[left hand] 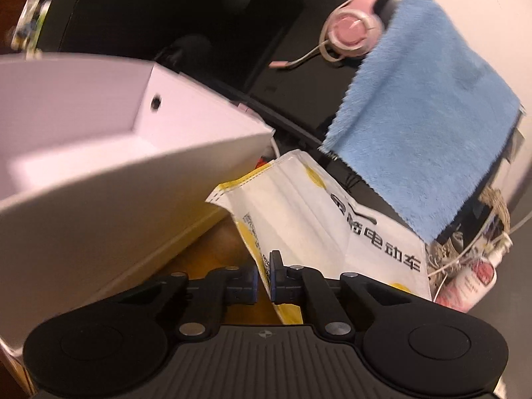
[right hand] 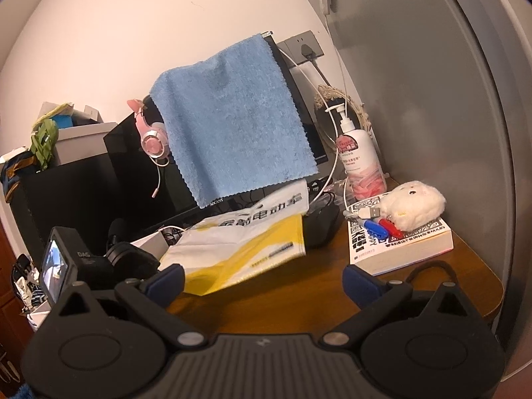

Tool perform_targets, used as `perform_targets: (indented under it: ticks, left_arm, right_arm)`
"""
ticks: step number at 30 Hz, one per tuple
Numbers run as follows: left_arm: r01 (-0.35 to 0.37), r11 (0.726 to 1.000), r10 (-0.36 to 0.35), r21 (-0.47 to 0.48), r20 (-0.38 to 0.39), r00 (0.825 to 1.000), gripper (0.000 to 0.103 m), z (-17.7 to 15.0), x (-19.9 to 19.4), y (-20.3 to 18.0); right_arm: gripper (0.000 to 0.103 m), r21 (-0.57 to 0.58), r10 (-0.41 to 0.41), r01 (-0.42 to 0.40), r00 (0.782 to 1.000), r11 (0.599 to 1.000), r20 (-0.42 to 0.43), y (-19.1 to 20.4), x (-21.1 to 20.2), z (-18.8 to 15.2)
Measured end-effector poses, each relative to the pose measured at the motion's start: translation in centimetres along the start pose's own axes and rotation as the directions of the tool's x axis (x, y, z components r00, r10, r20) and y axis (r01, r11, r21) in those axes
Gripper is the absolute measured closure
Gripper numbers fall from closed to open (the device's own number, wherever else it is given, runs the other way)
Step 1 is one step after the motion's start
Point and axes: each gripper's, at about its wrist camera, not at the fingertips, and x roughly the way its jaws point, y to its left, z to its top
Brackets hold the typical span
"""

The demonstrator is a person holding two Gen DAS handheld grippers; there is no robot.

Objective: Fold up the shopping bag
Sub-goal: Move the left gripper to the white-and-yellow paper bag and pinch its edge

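Note:
The shopping bag (left hand: 319,219) is white and yellow with black printed characters. In the left wrist view my left gripper (left hand: 263,277) is shut on the bag's yellow-edged side, and the bag rises up and away from the pads, lifted off the wooden desk (left hand: 212,249). From the right wrist view the same bag (right hand: 246,246) hangs tilted above the desk (right hand: 299,302), its printed end toward the monitor. My right gripper (right hand: 262,281) stands open over the desk in front of the bag, its fingers apart and empty. The left gripper's camera body (right hand: 66,262) shows at the left.
A white open box (left hand: 99,153) fills the left wrist view's left. A blue towel (right hand: 229,123) drapes over a monitor, with pink headphones (right hand: 151,136) beside it. A pump bottle (right hand: 359,156), a book (right hand: 399,239) with a white plush toy (right hand: 412,206) and cables crowd the desk's right.

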Motion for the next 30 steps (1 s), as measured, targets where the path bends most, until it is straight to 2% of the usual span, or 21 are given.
perform_targets:
  ticks: [5,10,12,15,17,21,30]
  left_arm:
    - [0.011,0.989,-0.026,0.149,0.098,0.995,0.099,-0.7,-3.5,-0.6]
    - [0.044,0.958,-0.096,0.285,0.175,0.98,0.099,-1.9,-7.4,-0.9]
    - [0.047,0.935,-0.128,0.351,0.21,0.969,0.099,-2.6,-8.7,-1.3]
    - [0.044,0.882,-0.187,0.469,0.263,0.946,0.099,-4.0,-10.8,-1.9]
    - [0.058,0.845,-0.224,0.531,0.253,0.941,0.099,-4.9,-11.5,-2.4]
    - [0.103,0.753,-0.278,0.649,0.172,0.945,0.099,-6.7,-11.9,-3.6]
    - [0.202,0.64,-0.313,0.741,0.012,0.95,0.096,-9.5,-9.9,-6.2]
  right_arm:
    - [0.001,0.015,0.007,-0.007,1.0,1.0,-0.008,0.0,-0.1,-0.1]
    - [0.001,0.03,0.016,-0.015,1.0,0.999,-0.018,0.0,-0.3,-0.1]
    - [0.003,0.041,0.024,-0.022,0.999,0.999,-0.029,0.0,-0.3,-0.2]
    - [0.007,0.058,0.035,-0.032,0.998,0.998,-0.044,-0.1,-0.3,-0.2]
    - [0.007,0.077,0.047,-0.043,0.997,0.996,-0.054,-0.3,-0.3,-0.2]
    - [0.007,0.107,0.062,-0.055,0.996,0.993,-0.058,-0.7,-0.5,-0.1]
    - [0.007,0.169,0.065,-0.057,0.997,0.984,-0.04,-2.1,-1.3,0.1]
